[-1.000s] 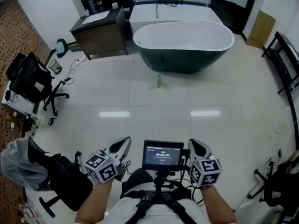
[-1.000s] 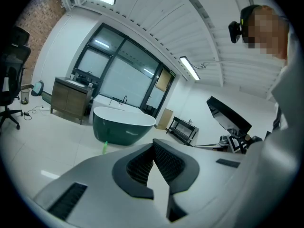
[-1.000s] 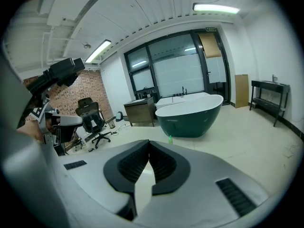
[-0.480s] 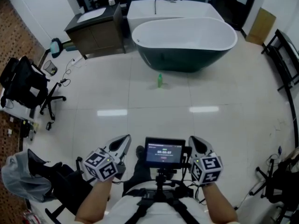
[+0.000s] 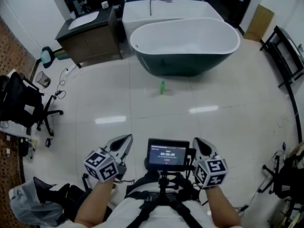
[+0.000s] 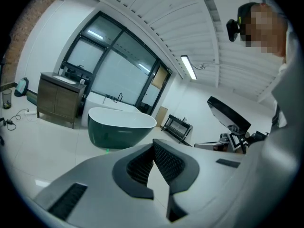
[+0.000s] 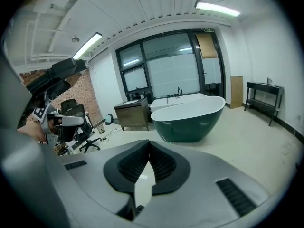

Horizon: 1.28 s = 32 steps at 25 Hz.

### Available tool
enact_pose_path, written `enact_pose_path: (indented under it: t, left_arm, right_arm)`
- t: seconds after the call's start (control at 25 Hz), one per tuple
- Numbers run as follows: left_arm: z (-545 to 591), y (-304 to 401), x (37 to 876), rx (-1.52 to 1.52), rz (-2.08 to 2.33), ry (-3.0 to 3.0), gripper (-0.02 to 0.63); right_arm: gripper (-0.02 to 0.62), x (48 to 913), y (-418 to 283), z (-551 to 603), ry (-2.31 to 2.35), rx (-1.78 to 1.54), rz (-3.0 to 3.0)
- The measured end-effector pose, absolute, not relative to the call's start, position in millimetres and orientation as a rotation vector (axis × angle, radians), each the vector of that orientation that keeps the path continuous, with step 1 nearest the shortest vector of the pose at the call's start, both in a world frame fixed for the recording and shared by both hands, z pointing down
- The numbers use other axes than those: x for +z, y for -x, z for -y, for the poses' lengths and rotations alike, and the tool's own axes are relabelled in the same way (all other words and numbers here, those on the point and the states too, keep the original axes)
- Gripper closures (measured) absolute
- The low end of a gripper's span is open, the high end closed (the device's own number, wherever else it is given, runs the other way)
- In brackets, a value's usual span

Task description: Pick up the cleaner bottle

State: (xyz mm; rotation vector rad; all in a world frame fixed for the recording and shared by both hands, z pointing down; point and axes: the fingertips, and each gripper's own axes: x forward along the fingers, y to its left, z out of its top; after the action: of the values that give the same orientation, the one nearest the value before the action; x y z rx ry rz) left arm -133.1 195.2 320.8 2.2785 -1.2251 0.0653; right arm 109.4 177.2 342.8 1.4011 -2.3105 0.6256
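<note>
Standing upright far ahead before the bathtub point(image 5: 185, 63), the cleaner bottle point(image 5: 162, 86) lies roughly midway between the left gripper point(image 5: 127, 139) and right gripper point(image 5: 196, 141), both closed on nothing.

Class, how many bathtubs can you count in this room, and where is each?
2. The dark green oval bathtub with a white inside stands out on the floor. The white rectangular bathtub sits right behind it, against the far wall.

No text is legible: the small monitor point(image 5: 166, 154) nearest the person shows a timer-like row of digits, too blurred to read.
</note>
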Motion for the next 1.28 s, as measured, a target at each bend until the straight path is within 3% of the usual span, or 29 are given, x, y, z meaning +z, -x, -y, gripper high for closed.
enact_pose_path:
  t: [0.56,1.28]
  left_arm:
    - [-164,177,324,0.084,1.136,-2.303,0.606]
    - [-69,190,333,0.097,1.268,-2.222,0.606]
  right_arm:
    - [0.586,343,-48,-133,-1.426,0.616,2.323]
    - [0.586,359,-25,-14,-1.290,0.629,2.384]
